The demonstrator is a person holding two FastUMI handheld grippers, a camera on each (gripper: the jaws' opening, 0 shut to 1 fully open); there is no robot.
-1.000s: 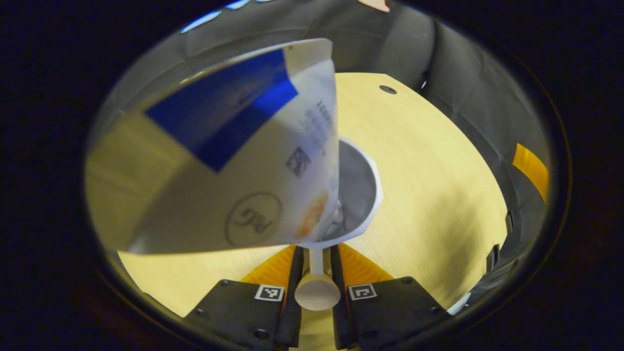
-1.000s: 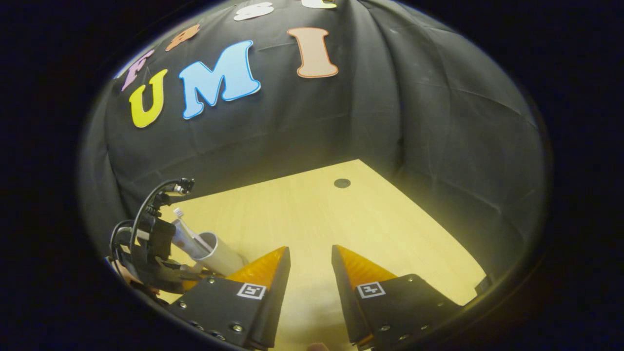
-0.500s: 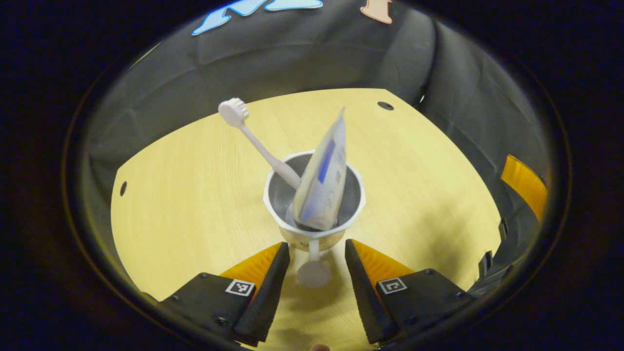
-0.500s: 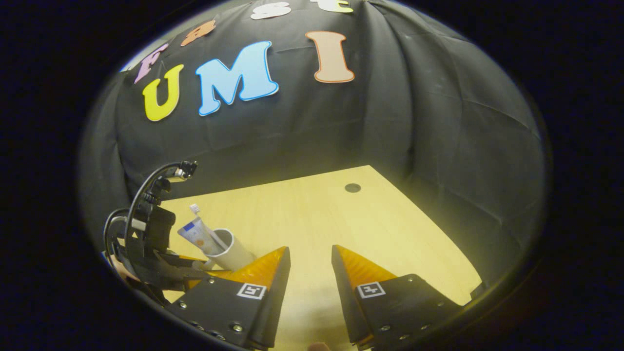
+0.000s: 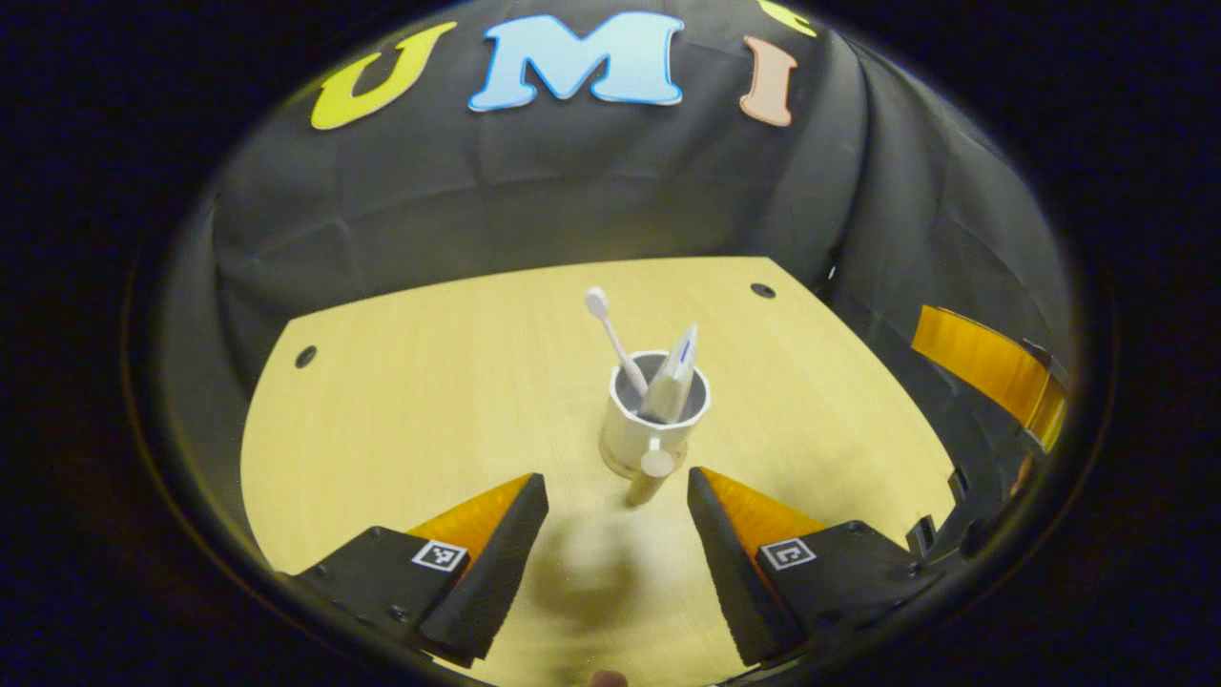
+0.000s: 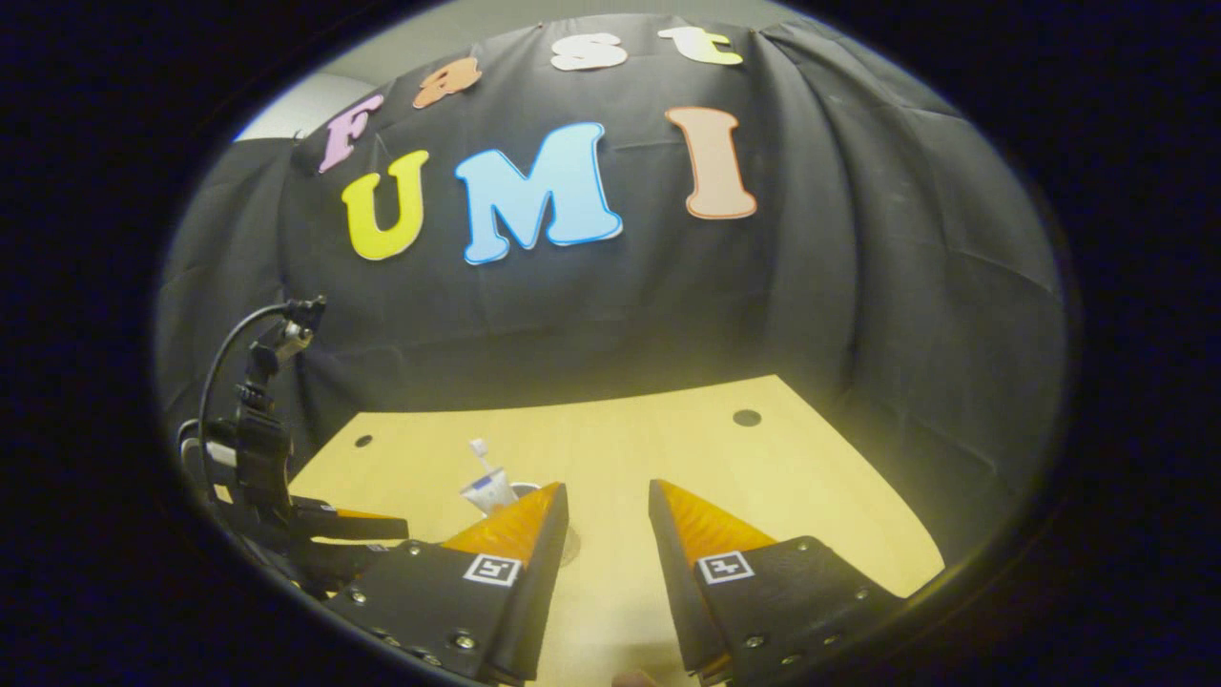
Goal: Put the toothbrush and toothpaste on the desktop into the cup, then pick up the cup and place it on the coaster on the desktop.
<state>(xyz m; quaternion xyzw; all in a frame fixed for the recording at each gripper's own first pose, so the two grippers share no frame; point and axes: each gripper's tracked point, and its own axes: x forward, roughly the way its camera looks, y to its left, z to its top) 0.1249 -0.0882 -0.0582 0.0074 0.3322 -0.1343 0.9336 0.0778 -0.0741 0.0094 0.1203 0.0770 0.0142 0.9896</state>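
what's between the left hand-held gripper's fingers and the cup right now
In the left gripper view, only bare wooden desktop and the cup's handle, which points back toward the open left hand-held gripper.

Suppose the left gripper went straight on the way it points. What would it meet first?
Probably the handle of the cup, which juts toward the open left gripper; depth is uncertain.

Cup (image 5: 654,420) loaded, upright on desktop (image 5: 410,401)

White toothbrush (image 5: 610,334) and toothpaste (image 5: 673,377) are leaned inside the white handled cup.
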